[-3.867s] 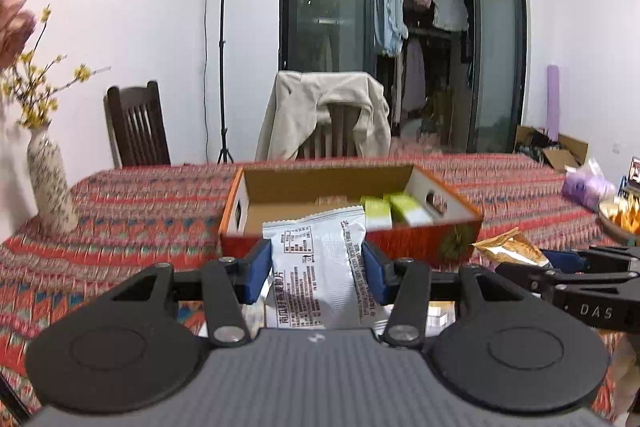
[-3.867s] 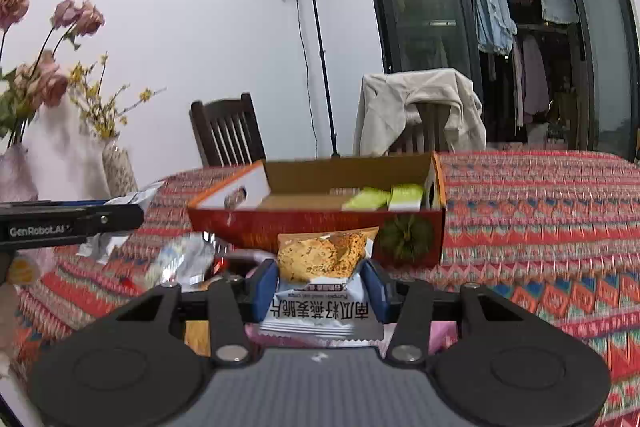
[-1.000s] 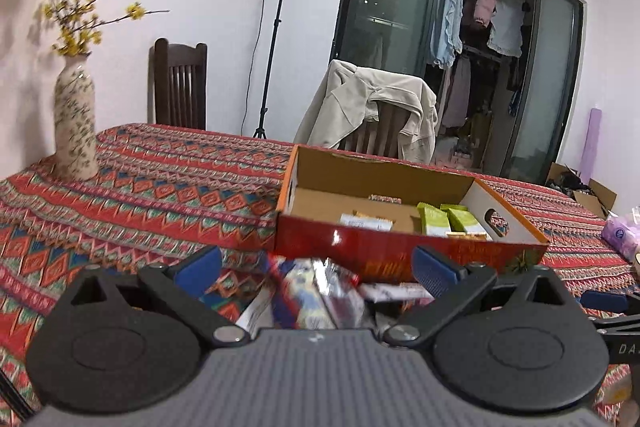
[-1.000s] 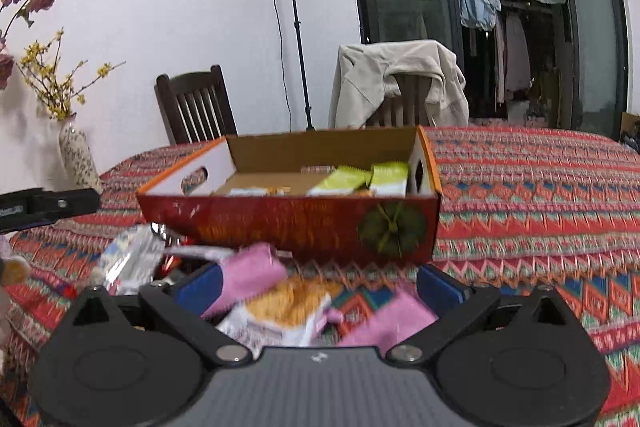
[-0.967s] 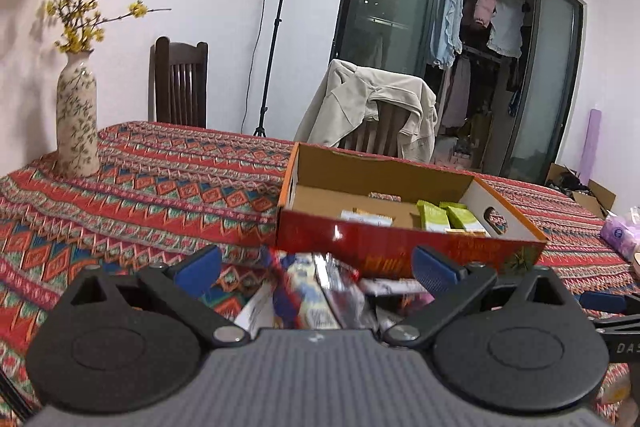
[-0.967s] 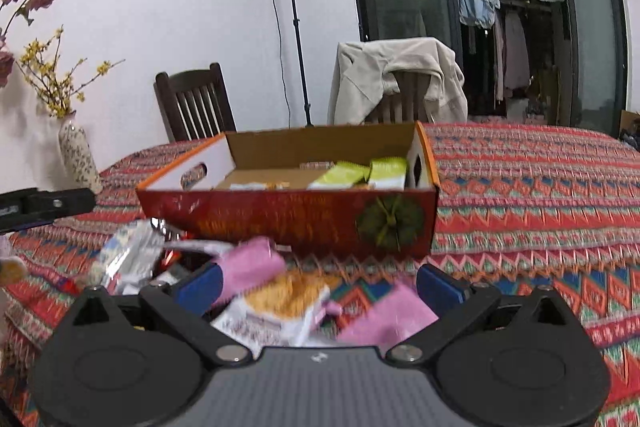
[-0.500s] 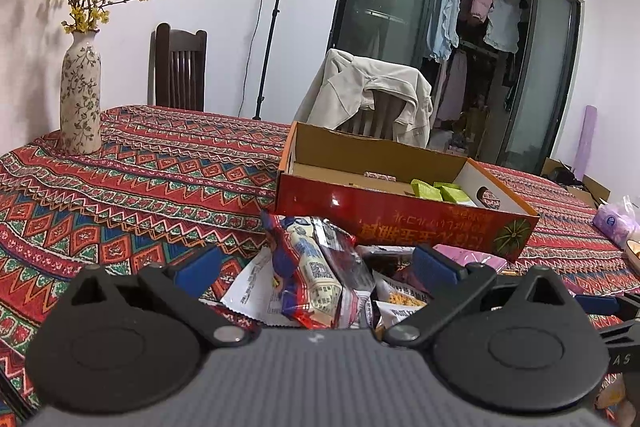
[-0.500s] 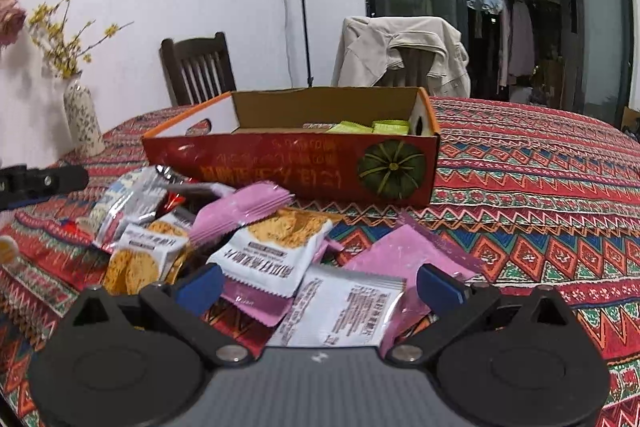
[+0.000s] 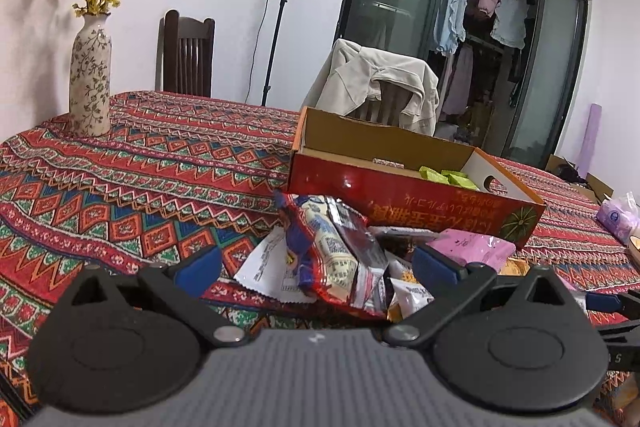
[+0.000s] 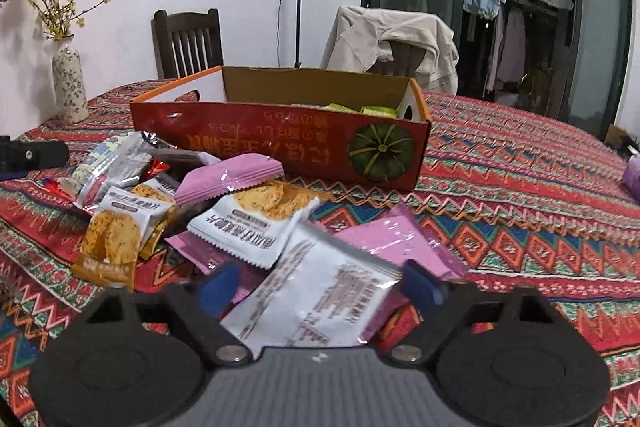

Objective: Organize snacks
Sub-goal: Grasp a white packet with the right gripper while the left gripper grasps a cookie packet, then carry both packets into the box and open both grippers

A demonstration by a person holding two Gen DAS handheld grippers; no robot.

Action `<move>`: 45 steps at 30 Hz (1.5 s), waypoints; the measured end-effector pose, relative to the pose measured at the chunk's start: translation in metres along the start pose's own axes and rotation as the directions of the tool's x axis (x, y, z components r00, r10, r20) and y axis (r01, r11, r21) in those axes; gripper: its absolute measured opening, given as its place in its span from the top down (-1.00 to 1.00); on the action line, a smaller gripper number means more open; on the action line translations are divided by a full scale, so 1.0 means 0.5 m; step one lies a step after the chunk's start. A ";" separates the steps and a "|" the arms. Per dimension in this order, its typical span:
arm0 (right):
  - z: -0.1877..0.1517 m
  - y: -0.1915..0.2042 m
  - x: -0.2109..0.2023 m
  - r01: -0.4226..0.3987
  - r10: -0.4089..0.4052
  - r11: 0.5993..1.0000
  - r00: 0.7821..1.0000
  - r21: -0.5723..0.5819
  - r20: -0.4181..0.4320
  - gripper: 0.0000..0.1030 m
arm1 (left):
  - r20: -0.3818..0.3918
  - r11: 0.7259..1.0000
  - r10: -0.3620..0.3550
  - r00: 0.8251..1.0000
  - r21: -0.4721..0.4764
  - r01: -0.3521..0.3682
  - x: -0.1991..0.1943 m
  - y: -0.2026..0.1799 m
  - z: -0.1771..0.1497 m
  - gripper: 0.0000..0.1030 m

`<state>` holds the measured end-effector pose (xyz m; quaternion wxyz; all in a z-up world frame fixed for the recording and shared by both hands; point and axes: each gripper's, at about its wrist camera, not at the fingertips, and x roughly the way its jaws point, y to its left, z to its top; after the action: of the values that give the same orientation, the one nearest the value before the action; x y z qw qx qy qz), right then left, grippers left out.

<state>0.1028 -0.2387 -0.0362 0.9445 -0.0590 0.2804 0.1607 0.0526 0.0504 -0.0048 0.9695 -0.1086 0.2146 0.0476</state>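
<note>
A pile of snack packets lies on the patterned tablecloth in front of a red cardboard box [image 9: 420, 203] [image 10: 280, 143] that holds green packets [image 9: 448, 177]. My left gripper [image 9: 316, 269] is open and straddles a red and blue packet [image 9: 328, 255] on top of the pile. My right gripper [image 10: 320, 287] is open, low over a white packet [image 10: 320, 291] that lies between its jaws. Pink packets [image 10: 228, 175], a white cracker packet [image 10: 256, 215] and an orange one [image 10: 116, 231] lie beyond it.
A flowered vase [image 9: 90, 87] stands at the table's far left. Two chairs [image 9: 186, 59], one draped with a beige jacket [image 9: 380, 83], stand behind the table. A purple bag [image 9: 618, 215] sits at the right. The left gripper's side [image 10: 32, 153] shows left of the pile.
Both grippers, earlier shut on packets, are now open. Both have dropped lower and closer to the pile; the right one now frames a white packet.
</note>
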 end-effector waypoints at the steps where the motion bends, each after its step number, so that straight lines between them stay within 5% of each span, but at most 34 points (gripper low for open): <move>1: -0.001 0.000 -0.004 0.001 -0.001 1.000 1.000 -0.008 0.004 -0.39 | -0.003 1.000 -0.001 1.000 0.001 0.001 -0.001 -0.001 -0.002 -1.00; 10: -0.008 -0.002 -0.028 -0.025 0.027 0.999 0.999 -0.037 0.037 -0.13 | -0.024 1.000 -0.012 1.000 0.012 0.012 -0.010 -0.023 -0.017 -1.00; 19: 0.005 -0.020 -0.056 -0.076 0.076 0.997 0.990 -0.001 0.119 -0.12 | -0.099 0.995 -0.066 0.993 0.070 0.074 0.005 -0.089 -0.039 -1.00; 30: 0.011 -0.034 -0.043 -0.110 0.108 0.994 0.985 0.013 0.134 -0.12 | -0.159 0.990 0.073 0.985 0.134 -0.051 0.059 -0.165 -0.063 -1.00; 34: 0.010 -0.036 -0.039 -0.123 0.119 0.992 0.983 0.018 0.138 -0.12 | -0.166 0.984 0.101 0.981 0.161 -0.074 0.067 -0.183 -0.066 -0.72; 41: 0.006 -0.036 -0.041 -0.127 0.122 0.992 0.983 0.023 0.138 -0.12 | -0.204 0.989 0.049 0.978 0.147 -0.018 0.065 -0.182 -0.074 -0.13; 45: 0.005 -0.035 -0.045 -0.123 0.118 0.992 0.983 0.023 0.139 -0.12 | -0.210 0.991 0.017 0.978 0.131 0.011 0.054 -0.173 -0.074 -0.05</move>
<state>0.0923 -0.2607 -0.0214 0.9509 -0.0160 0.2205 0.2167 0.0739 -0.0412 -0.0327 0.9462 -0.0487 0.3189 0.0232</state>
